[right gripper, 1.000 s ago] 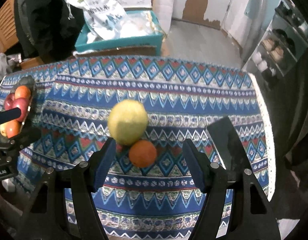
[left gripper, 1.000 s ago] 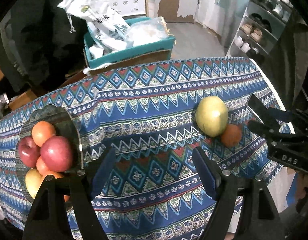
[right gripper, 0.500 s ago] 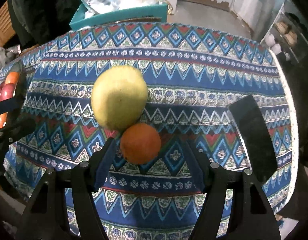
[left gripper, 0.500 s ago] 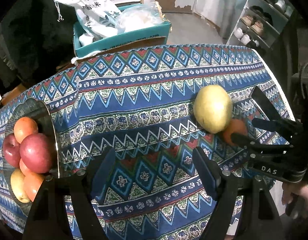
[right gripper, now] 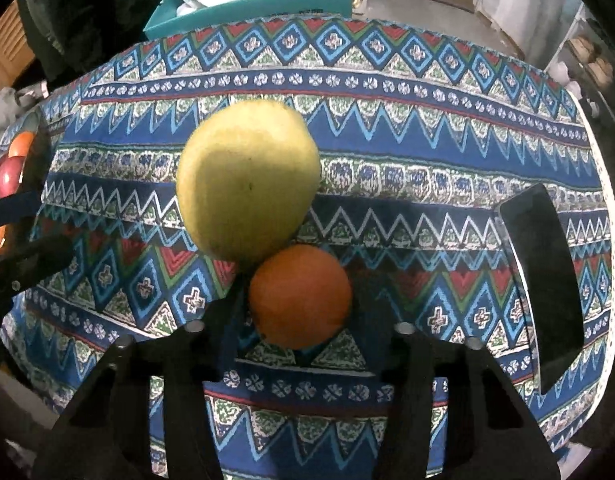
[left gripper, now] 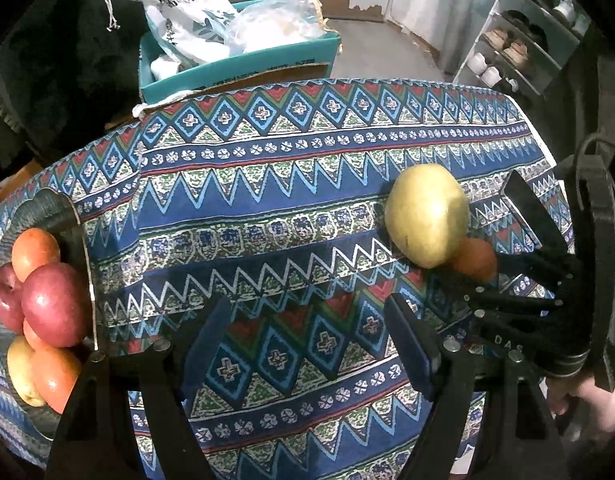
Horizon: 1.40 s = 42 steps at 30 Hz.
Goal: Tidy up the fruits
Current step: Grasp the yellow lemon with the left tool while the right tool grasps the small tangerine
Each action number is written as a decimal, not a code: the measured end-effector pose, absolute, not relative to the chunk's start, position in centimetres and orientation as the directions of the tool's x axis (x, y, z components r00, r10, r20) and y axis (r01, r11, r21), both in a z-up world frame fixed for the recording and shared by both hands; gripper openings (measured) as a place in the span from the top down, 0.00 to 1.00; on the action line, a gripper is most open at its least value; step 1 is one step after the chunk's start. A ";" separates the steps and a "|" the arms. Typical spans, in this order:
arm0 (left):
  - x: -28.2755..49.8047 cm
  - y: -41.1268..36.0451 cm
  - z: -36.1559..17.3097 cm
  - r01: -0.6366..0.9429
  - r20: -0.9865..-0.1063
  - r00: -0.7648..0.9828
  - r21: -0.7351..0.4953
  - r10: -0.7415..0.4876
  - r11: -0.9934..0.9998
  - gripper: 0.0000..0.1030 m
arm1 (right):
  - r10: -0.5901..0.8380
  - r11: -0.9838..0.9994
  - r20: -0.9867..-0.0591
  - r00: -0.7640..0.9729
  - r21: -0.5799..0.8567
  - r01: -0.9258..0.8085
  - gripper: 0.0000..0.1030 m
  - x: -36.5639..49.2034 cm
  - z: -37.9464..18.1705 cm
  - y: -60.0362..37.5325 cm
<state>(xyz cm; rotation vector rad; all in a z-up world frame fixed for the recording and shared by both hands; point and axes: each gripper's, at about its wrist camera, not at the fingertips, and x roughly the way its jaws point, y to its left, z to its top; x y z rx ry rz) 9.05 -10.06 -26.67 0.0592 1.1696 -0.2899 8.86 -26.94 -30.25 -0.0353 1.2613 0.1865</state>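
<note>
gripping round orange (right gripper: 300, 296) (apparently): right tool (right gripper: 299, 322).

Yellow fruit (left gripper: 427, 220) hides most of the orange (left gripper: 475, 258)

A table covered by a blue patterned cloth (left gripper: 267, 208) carried everything. A large yellow-green fruit (right gripper: 247, 180) lay on the cloth, touching a smaller orange (right gripper: 299, 296) just beside it. A dark phone (right gripper: 543, 276) lay flat near the cloth's right edge. At the left end sat a dark tray (left gripper: 47, 208) heaped with red apples, oranges and a yellow fruit.
</note>
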 end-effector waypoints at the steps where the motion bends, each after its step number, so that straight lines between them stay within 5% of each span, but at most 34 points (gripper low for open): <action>1: 9.1 -10.1 -26.7 0.254 -0.913 0.355 -0.110 -0.199 0.961 0.22 | 0.125 0.984 -0.948 0.293 0.081 -0.159 0.54 8.8 -30.3 -27.0; 17: 10.7 -15.0 -26.8 0.294 -0.900 0.328 -0.191 -0.286 0.937 0.22 | 0.050 0.997 -0.918 0.394 0.067 0.030 0.56 8.1 -27.1 -34.3; 27: 11.6 -18.3 -26.6 0.321 -0.897 0.318 -0.202 -0.307 0.925 0.22 | 0.121 0.985 -0.900 0.419 0.161 0.060 0.56 9.2 -27.3 -36.4; 42: 14.4 -21.9 -27.4 0.331 -0.890 0.285 -0.256 -0.355 0.908 0.16 | 0.032 0.989 -0.905 0.425 0.089 0.116 0.56 8.6 -26.7 -38.3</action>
